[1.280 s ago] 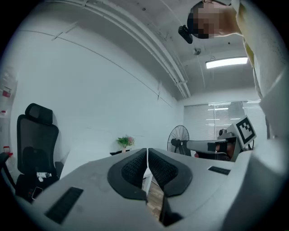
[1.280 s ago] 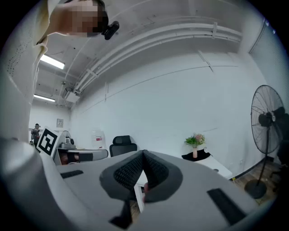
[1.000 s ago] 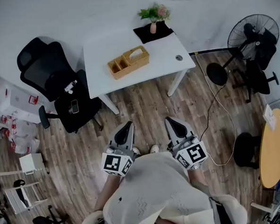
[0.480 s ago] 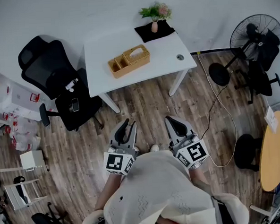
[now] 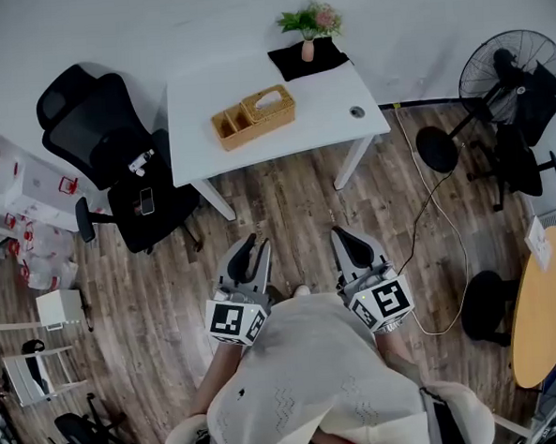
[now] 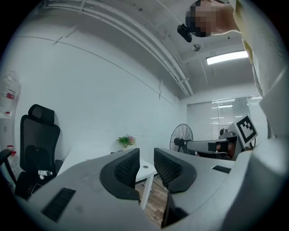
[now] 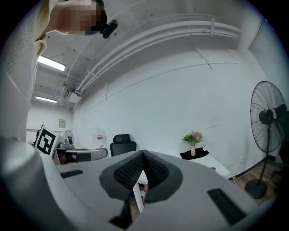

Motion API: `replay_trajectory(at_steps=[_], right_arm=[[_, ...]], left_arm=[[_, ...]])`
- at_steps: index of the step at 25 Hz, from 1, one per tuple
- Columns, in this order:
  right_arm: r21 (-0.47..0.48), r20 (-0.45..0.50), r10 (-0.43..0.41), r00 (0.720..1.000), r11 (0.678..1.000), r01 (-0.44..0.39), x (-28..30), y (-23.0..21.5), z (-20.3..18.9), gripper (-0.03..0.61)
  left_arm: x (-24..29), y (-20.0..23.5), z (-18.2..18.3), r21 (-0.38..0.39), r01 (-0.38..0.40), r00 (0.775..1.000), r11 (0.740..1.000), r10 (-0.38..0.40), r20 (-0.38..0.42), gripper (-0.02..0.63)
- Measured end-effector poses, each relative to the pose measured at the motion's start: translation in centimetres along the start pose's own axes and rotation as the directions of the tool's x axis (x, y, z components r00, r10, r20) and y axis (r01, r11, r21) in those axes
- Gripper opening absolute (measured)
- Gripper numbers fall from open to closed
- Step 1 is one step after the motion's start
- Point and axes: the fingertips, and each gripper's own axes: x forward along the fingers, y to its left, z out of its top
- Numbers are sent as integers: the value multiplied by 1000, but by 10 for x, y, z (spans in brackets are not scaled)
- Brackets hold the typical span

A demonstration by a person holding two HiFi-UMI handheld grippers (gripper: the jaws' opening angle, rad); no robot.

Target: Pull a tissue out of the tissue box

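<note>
The tissue box [image 5: 269, 102] is a woven holder with a white tissue poking out of its top. It stands on the white table [image 5: 328, 119] far ahead of me, beside a wooden organizer [image 5: 231, 127]. Both grippers hover low over the wooden floor, close to the person's body and well short of the table. My left gripper [image 5: 254, 252] is open by a narrow gap, with nothing between its pads [image 6: 127, 168]. My right gripper [image 5: 346, 242] is shut, its pads [image 7: 152, 168] pressed together on nothing. Neither gripper view shows the tissue box.
A potted plant [image 5: 307, 25] on a black mat sits at the table's far edge. A black office chair [image 5: 115, 161] stands left of the table. A standing fan [image 5: 506, 66], a floor cable [image 5: 437, 216], a black stool [image 5: 485, 299] and a round yellow table [image 5: 544, 308] are to the right.
My left gripper went from shut to slightly open. The right gripper stayed shut. The head view drifted a little; the table sits slightly farther up.
</note>
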Motion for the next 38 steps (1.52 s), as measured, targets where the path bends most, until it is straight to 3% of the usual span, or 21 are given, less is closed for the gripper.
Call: replay_trajectory(at_steps=[10, 22, 38], right_arm=[[34, 0, -20, 1000, 999, 20, -16, -22, -4, 0], [31, -27, -47, 999, 998, 48, -14, -39, -12, 0], [-24, -50, -15, 999, 1000, 14, 23, -54, -13, 0]], left_arm=[[7, -8, 2, 22, -39, 999, 999, 38, 12, 95], [27, -7, -1, 4, -30, 999, 1000, 30, 17, 95], [66, 23, -5, -12, -47, 999, 999, 47, 24, 95]])
